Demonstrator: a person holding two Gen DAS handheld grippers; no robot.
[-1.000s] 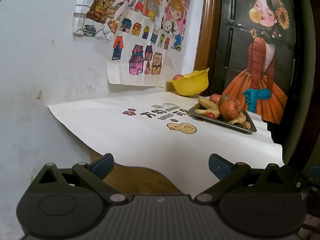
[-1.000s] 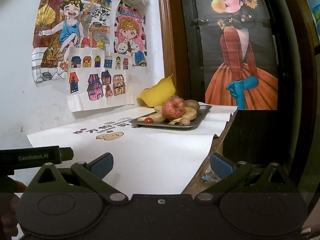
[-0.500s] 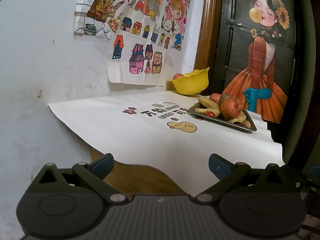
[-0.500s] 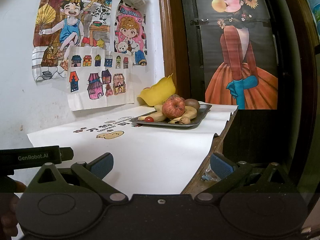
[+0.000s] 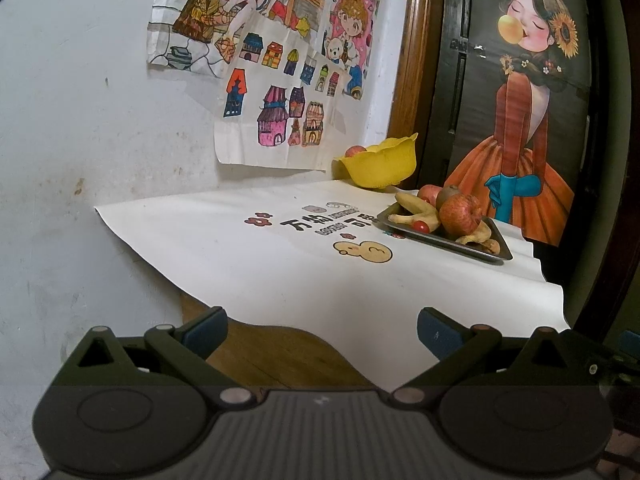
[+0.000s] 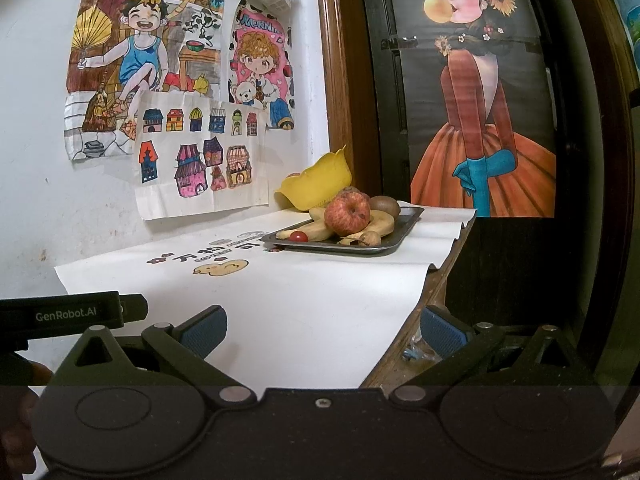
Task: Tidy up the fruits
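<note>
— Past both sets of jaws, at the far end of the paper-covered table [image 6: 304,304], what is sitting there?

— A dark metal tray [image 6: 404,228] is holding a heap of fruit: a red apple [image 6: 347,213] on top, bananas [image 6: 380,222] curving under it, a kiwi [image 6: 385,206] behind, a small tomato [image 6: 298,236] at the near-left rim. Just behind the tray a yellow bowl [image 6: 320,184] is standing against the wall, with one reddish fruit [image 5: 355,151] peeking over its rim.

— And the grippers?

— Both are hanging well short of the tray. The right gripper [image 6: 322,326] is spread wide and carrying nothing; the left gripper [image 5: 322,328] is spread just as wide, also carrying nothing.

— Which one is lying nearer?

— I'm judging the right. In its view the tray is sitting almost dead ahead, a little right of centre, with its long side running away from the jaws. From the left gripper the tray is lying off to the right and looking smaller, so that hand would be reaching across.

— How are the bananas lying?

— Roughly lengthwise along the tray, so jaws coming straight in would be meeting them end-on — they would need turning to close across. The apple is offering a round grip from any side.

— Is the sorting early or late?

— I can't say — fruit is resting in both the tray and the bowl, which fits either.
</note>
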